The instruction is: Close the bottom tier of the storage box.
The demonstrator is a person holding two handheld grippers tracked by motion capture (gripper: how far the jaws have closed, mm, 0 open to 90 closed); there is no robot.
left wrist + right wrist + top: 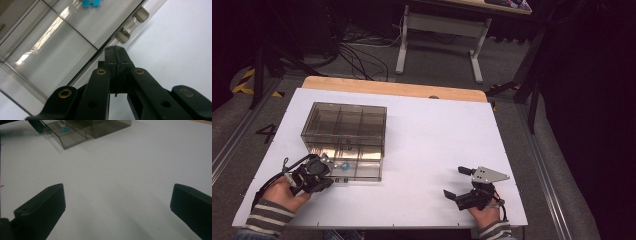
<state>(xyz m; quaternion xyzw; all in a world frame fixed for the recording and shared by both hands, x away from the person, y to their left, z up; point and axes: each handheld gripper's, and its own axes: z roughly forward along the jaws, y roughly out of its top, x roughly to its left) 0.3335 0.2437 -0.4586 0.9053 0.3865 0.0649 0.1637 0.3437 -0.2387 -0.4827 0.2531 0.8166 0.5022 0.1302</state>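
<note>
Left claw (115,50) is clenched on nothing, its tips just beside the clear box's (344,127) small latch (131,25), which lies at about one o'clock from it. Right claw (460,182) rests released, well apart at the desk's (432,135) four o'clock. Inside a near compartment sits one blue piece (91,2)

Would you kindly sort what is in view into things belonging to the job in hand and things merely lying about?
Job in hand:
- left gripper, shut, at the box
- clear compartment box
- small blue piece inside it

Lying about:
- right gripper, open, idle
- desk frame behind
- floor cables
</note>
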